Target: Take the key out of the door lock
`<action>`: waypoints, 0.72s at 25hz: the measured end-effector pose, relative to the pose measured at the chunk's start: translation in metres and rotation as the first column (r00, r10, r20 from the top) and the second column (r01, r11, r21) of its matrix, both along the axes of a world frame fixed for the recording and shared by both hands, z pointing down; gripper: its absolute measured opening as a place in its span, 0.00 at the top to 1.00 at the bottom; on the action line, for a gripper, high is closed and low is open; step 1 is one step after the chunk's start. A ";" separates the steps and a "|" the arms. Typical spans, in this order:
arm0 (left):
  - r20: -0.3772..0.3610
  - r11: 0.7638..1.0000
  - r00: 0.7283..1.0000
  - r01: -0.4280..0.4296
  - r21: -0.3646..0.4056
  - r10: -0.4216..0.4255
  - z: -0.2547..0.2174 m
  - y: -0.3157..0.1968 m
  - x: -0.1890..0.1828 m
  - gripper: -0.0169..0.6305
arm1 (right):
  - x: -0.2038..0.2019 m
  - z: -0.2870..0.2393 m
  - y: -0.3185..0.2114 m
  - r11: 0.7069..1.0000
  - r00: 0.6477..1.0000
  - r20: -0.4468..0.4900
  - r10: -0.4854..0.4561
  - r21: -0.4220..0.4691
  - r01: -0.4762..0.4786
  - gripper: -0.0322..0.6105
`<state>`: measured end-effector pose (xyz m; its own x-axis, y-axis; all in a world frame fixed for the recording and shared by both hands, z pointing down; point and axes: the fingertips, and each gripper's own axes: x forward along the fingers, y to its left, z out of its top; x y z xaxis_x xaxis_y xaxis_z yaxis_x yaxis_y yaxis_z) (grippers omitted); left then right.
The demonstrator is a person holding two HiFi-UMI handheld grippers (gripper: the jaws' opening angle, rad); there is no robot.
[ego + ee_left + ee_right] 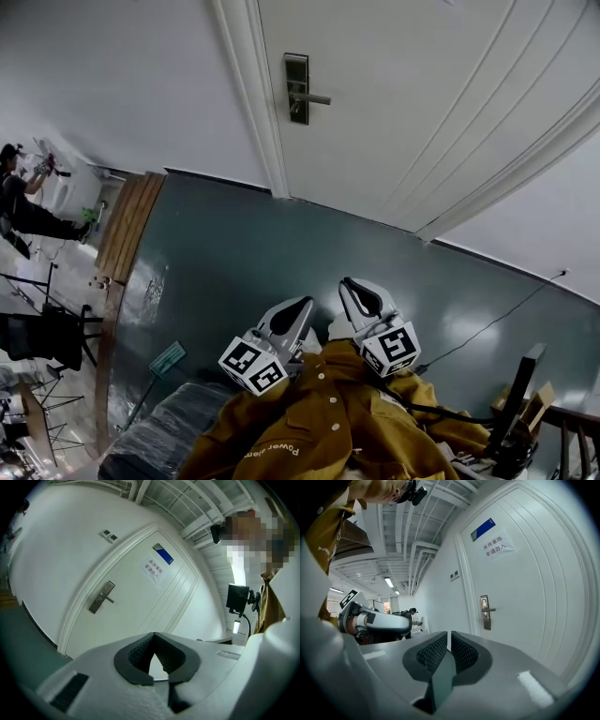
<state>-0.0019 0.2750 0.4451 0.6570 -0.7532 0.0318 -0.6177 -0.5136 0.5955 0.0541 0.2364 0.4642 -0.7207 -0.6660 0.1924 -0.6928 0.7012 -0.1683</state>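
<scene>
The white door (403, 103) stands ahead, with a metal lock plate and lever handle (298, 89) near its left edge. No key can be made out at the lock from this distance. Both grippers hang low near the person's mustard jacket, far short of the door. The left gripper (305, 302) points at the door, its tips touching and nothing between them (153, 634); the lock plate (101, 597) lies up and to its left. The right gripper (349, 283) shows a narrow slit between its pads (449, 633), which hold nothing. The lock plate (485, 612) lies to its right.
Dark teal floor (281, 262) lies between me and the door. A wooden strip (127, 225) runs along the left, with black chairs (47, 333) and a distant person (19, 202) beyond. A thin cable (506, 309) trails on the right. A paper sign (154, 569) hangs on the door.
</scene>
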 end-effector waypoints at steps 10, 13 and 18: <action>-0.004 0.999 1.000 0.012 -0.035 -0.012 0.016 -0.091 -0.006 0.97 | -0.006 0.019 -0.094 1.000 1.000 0.012 -0.003 -0.028 0.003 0.92; 0.005 0.999 1.000 0.022 -0.035 -0.021 0.010 -0.132 -0.004 0.97 | -0.007 0.013 -0.137 1.000 0.999 0.029 -0.019 -0.022 0.020 0.92; 0.003 0.999 0.999 0.042 -0.035 -0.042 0.002 -0.216 0.007 0.97 | -0.004 0.005 -0.212 0.997 0.996 0.040 -0.077 -0.015 0.078 0.92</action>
